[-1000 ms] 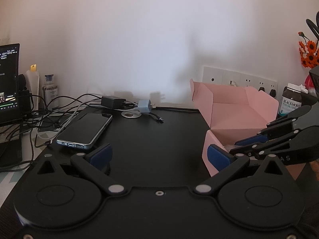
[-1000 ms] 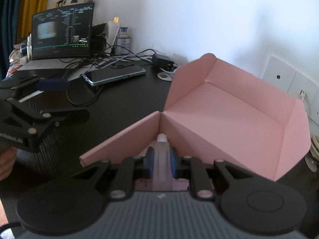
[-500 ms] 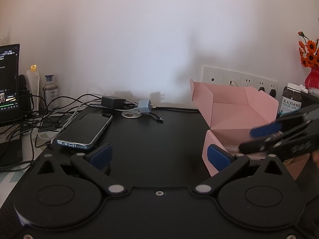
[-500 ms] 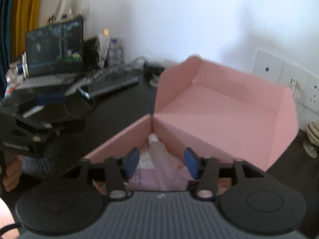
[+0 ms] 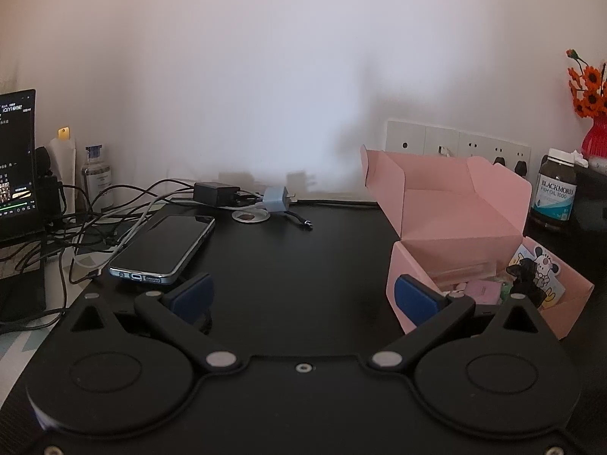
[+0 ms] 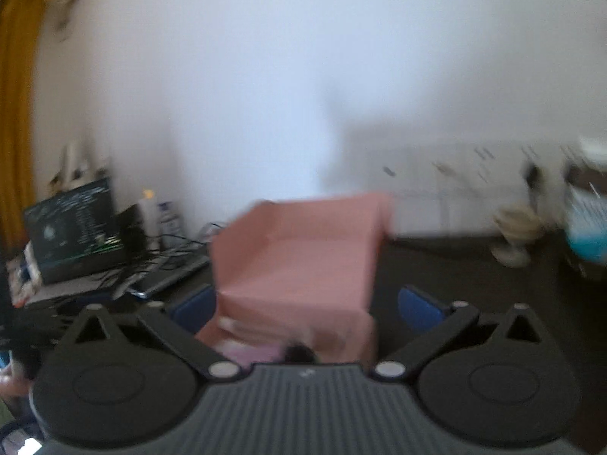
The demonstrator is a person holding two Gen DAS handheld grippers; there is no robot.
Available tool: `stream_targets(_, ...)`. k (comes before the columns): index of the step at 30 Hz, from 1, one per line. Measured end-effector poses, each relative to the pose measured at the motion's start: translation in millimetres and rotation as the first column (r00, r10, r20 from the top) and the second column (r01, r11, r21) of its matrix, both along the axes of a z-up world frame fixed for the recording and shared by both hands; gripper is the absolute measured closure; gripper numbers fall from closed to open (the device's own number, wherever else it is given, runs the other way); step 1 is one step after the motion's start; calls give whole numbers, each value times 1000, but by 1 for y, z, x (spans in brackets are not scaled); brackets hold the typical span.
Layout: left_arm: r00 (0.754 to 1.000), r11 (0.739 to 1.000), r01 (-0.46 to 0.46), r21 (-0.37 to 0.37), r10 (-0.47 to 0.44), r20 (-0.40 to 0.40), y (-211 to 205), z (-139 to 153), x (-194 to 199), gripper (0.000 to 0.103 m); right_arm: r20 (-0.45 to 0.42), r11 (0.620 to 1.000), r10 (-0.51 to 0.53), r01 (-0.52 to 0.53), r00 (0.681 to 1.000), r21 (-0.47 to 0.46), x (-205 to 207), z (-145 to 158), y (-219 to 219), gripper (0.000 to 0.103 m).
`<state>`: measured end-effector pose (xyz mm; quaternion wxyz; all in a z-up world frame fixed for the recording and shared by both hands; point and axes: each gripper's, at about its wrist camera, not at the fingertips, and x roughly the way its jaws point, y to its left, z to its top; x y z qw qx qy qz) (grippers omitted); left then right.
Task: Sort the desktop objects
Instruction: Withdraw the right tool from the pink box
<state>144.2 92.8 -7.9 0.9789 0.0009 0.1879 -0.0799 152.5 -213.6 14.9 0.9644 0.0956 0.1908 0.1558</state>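
A pink cardboard box (image 5: 461, 223) stands open on the right of the black desk, with several small items (image 5: 531, 276) inside, among them a pink case and a cartoon card. My left gripper (image 5: 301, 295) hovers low over the desk, open and empty, its right pad by the box's near corner. In the blurred right wrist view the pink box (image 6: 299, 258) sits just beyond my right gripper (image 6: 307, 309). Its jaws are opening wide and nothing is pressed between the blue pads. A smartphone (image 5: 165, 248) lies face up at the left.
Tangled cables and a black charger (image 5: 216, 194) lie behind the phone, with a light blue plug (image 5: 277, 199) and a round disc (image 5: 251, 216). A lit screen (image 5: 17, 163) stands far left. A supplement bottle (image 5: 554, 189) and red flower vase (image 5: 595, 138) stand right.
My right gripper let go of the pale tube into the pink box, opened wide and pulled back and away. It has left the left wrist view. The left gripper stayed still.
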Motion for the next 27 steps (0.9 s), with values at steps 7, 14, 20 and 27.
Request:
stream_targets(7, 1000, 1000, 16, 17, -16, -22, -3, -2, 4, 0, -51, 990, -77, 83, 996, 118, -16, -37, -31, 1)
stream_targets(14, 987, 996, 86, 27, -81, -138, -9, -5, 23, 0, -5, 976, -99, 98, 995, 196, -28, -45, -45, 1)
stream_targets(20, 948, 981, 83, -177, -133, -289, -1, 9, 60, 0, -10, 957, -79, 79, 997, 279, -29, -50, -57, 1)
stream_targets(27, 940, 938, 133, -321, -221, -258, -21, 33, 92, 0, -9, 964, -55, 55, 998, 258, -31, -49, -51, 1)
